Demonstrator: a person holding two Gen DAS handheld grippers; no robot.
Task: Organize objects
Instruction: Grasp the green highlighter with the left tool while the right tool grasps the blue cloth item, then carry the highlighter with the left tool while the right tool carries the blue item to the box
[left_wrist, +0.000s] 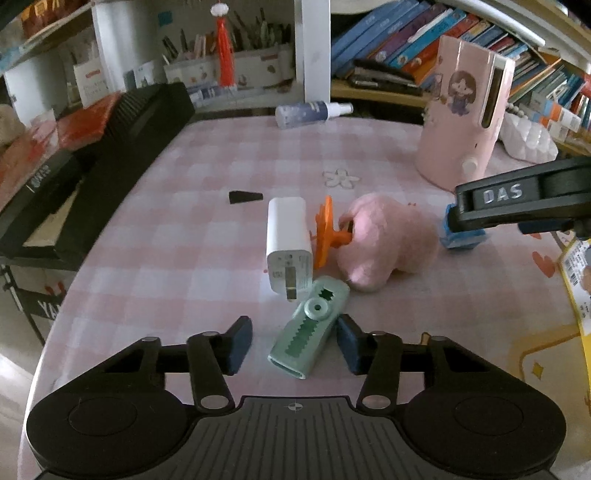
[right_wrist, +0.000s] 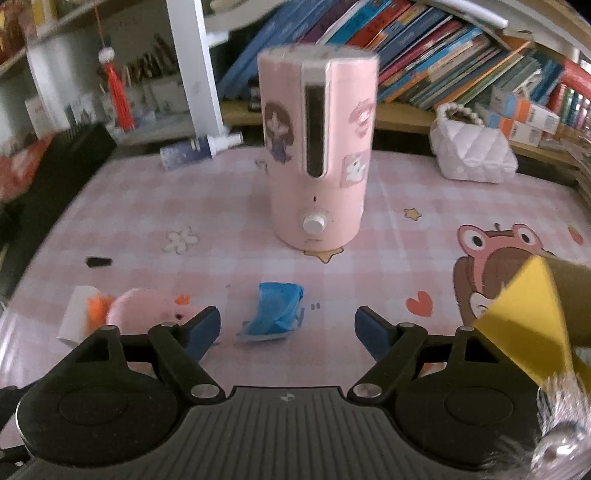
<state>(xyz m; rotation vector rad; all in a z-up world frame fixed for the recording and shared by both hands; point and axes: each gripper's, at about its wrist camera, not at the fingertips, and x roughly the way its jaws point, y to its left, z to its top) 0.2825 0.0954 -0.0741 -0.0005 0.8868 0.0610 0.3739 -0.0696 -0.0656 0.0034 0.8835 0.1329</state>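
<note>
Both grippers hover over the clutter near the pink humidifier (right_wrist: 317, 147).
Left gripper (left_wrist: 293, 343) spread around the green correction tape (left_wrist: 308, 332); right gripper (right_wrist: 288, 328) spread around the blue packet (right_wrist: 275, 310).

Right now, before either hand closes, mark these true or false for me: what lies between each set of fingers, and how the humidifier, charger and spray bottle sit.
1. The green correction tape lies between the left gripper fingers. True.
2. The pink humidifier lies on its side. False: it stands upright on the tablecloth.
3. The blue packet lies ahead of the right gripper, between its open fingers. True.
4. The white charger sits apart from the orange toy piece. False: they lie side by side, apparently touching.
5. The spray bottle stands upright. False: it lies on its side at the far edge.
</note>
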